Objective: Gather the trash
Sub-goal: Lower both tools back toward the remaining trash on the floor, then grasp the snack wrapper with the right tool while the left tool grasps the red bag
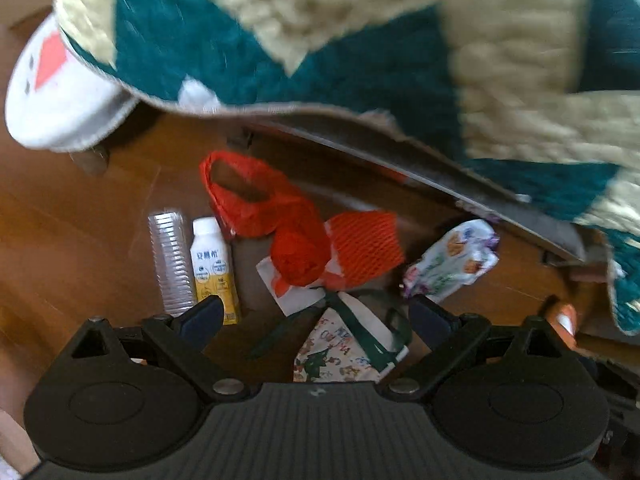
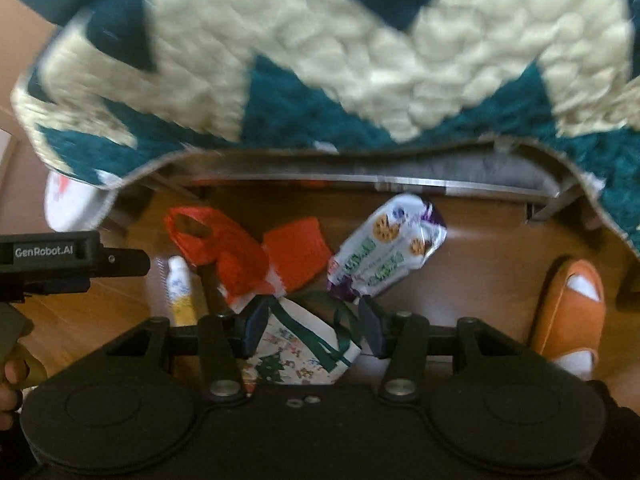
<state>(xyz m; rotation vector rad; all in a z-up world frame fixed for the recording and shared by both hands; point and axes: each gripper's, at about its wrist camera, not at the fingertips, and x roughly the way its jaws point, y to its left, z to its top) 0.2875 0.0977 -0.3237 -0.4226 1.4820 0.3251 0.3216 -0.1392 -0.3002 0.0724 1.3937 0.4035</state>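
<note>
While both tools are hanging over a scatter of litter on a wooden floor, beneath the edge of a teal and cream quilted blanket [image 2: 320, 60], neither one is gripping anything. The left tool [image 1: 316, 314] is standing with its jaws spread wide, and the right tool [image 2: 312, 322] is standing with its jaws about half spread, both poised above a white gift bag [image 2: 300, 354] printed with small festive pictures and fitted with dark green ribbon handles. This bag is lying nearest, directly under the fingers in both views. To do this step well, the likely move is lowering one tool straight down and pinching the bag's upper edge or a ribbon handle, since thin paper lying flat could slip or crumple. Just beyond it a red plastic bag [image 1: 256, 200] and an orange mesh net [image 1: 366, 246] are lying touching each other, over a white wrapper. To their right a crinkled cookie packet [image 2: 384, 252] is resting near the bed frame. On the left a small yellow-and-white drink bottle [image 1: 214, 268] is lying just beside a ribbed clear plastic bottle [image 1: 170, 260]. An orange slipper [image 2: 572, 312] is showing at the far right.
</note>
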